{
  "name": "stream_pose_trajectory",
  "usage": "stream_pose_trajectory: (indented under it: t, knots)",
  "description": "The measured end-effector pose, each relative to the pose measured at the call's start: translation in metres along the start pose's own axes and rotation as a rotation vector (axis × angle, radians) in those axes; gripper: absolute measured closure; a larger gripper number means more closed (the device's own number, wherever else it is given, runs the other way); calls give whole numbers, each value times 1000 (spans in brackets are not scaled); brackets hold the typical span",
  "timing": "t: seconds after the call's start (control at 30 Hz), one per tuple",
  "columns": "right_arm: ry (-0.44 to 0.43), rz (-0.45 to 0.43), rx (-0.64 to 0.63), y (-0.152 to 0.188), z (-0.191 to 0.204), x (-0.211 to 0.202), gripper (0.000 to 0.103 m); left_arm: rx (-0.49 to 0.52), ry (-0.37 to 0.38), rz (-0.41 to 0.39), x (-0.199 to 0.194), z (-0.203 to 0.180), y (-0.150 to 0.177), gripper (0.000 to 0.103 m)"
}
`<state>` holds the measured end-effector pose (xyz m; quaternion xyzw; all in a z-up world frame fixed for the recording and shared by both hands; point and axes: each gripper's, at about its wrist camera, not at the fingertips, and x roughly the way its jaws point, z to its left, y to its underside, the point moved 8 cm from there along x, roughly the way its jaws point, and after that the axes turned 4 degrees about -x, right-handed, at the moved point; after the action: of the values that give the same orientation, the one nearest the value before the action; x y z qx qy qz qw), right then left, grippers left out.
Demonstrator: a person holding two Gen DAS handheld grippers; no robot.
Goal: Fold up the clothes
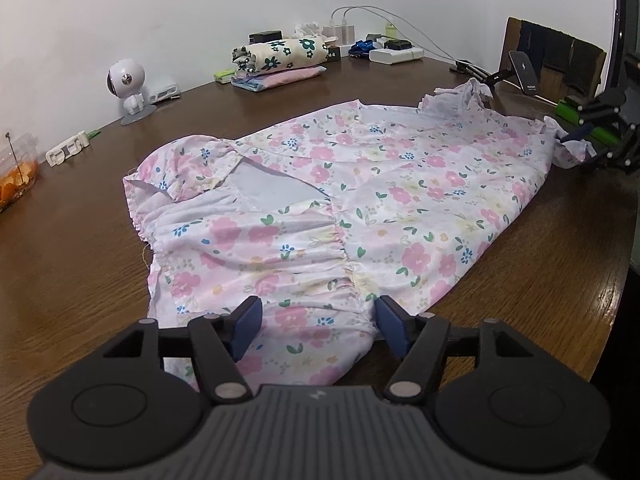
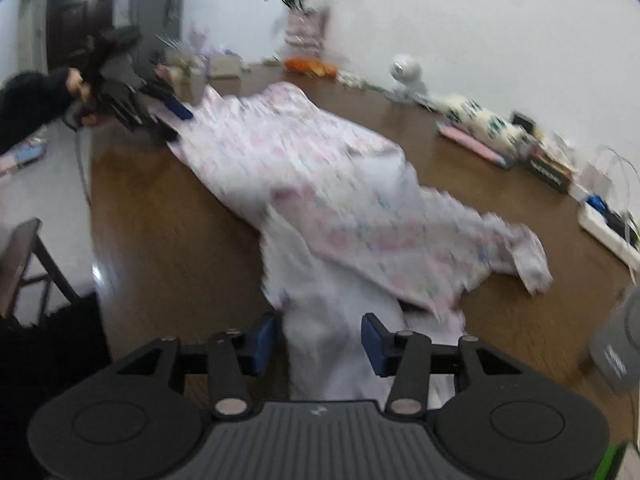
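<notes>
Dress (image 1: 360,200), pink with a flower print, lies spread along the brown bench (image 1: 80,280), bodice end near the left tongs (image 1: 318,330) and hem end near the right tongs (image 2: 320,340). One long side appears already laid over the middle, so the step in hand is judged to be the release after a lengthwise fold.

Left tongs: spread, blue pads on either side of the gathered bodice edge, not pressing it. Right tongs: spread, with a white strip of the hem between the pads; the right wrist view is blurred, but a gap shows on both sides of the cloth, so no pinch is read.

Next move, as judged: take a fresh pinch on both ends of the dress, then carry one end across to the other. Folded clothes (image 1: 280,60) lie stacked at the far edge of the bench, a likely place for the finished piece.
</notes>
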<state>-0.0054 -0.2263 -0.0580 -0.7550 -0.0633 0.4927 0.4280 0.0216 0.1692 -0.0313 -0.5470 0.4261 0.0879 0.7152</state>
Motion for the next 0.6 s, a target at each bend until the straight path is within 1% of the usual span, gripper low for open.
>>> stream_pose_trajectory:
  t: [0.03,0.07,0.1,0.13,0.2,0.23,0.33,0.37,0.43,0.47,0.5,0.57,0.6]
  knots:
    - [-7,-6,22,2,-4,-1,59,-1,-2,-1,0,0,0,38]
    - [-16,-10,45,3,-7,-2,67,-2,-4,-1,-1,0,0,38]
    - [-46,8,71,1,-9,-4,89,0,-7,-2,-1,-1,0,38]
    - [-76,26,97,-1,-12,-6,100,1,-10,-3,-1,0,1,38]
    - [-140,60,145,-5,-16,-10,101,1,-14,-3,-2,0,1,37]
    - [-204,65,121,-13,-14,-18,101,2,-16,-3,-2,1,1,37]
    - [-351,100,68,-44,-29,-29,101,16,-23,0,-2,2,0,36]
    - [-382,109,75,-56,-43,-24,101,20,-24,1,-2,3,0,36]
    - [-413,185,143,-69,-74,-2,99,25,-24,1,-2,3,0,34]
    - [-372,226,169,-70,-90,12,90,27,-25,1,-1,3,-1,34]
    - [-323,280,208,-68,-103,27,85,27,-26,0,-1,4,-1,34]
    - [-200,360,204,-61,-119,51,84,26,-26,-2,0,4,-1,34]
    - [-134,369,184,-61,-123,57,79,24,-25,-4,0,5,-1,33]
